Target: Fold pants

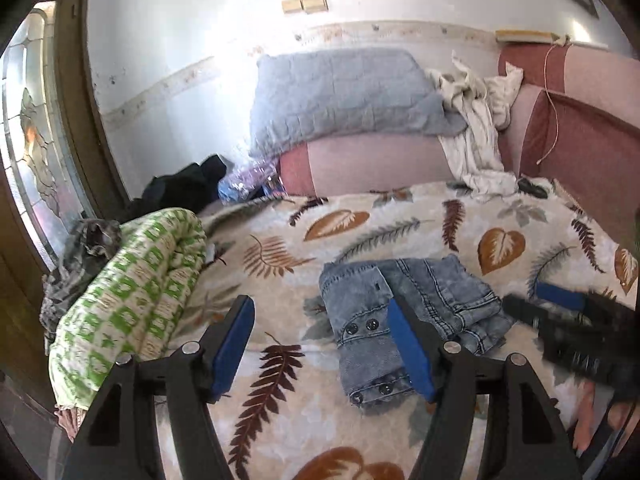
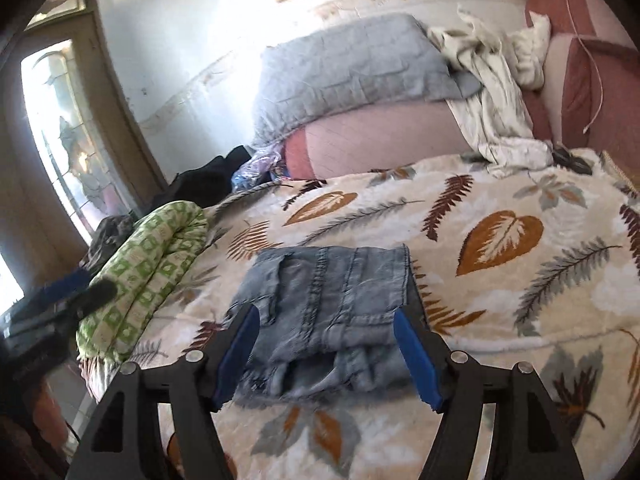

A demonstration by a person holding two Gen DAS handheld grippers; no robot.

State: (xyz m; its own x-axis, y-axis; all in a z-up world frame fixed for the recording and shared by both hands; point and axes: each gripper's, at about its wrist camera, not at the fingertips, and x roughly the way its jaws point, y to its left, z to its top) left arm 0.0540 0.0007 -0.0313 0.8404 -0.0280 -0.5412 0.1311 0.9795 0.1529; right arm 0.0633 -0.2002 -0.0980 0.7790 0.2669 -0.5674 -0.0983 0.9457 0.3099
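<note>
Light blue denim pants [image 1: 424,300] lie folded into a compact bundle on a cream bedspread with a leaf print [image 1: 360,224]. My left gripper [image 1: 320,304] is open above the bedspread; its right finger overlaps the bundle's left part and nothing is between the pads. At the right edge of that view, my right gripper [image 1: 536,304] shows as a blur. In the right wrist view the pants [image 2: 332,276] appear between and beyond the open right gripper [image 2: 326,314], whose pads do not press on them. The left gripper [image 2: 80,288] is a blur at the far left.
A rolled green-and-white blanket [image 1: 132,300] lies along the bed's left edge. A grey quilted pillow [image 1: 344,96], crumpled white clothes [image 1: 476,132] and pink-red cushions [image 1: 580,152] are at the far end. A dark garment [image 1: 180,184] and a glazed door [image 1: 32,128] are on the left.
</note>
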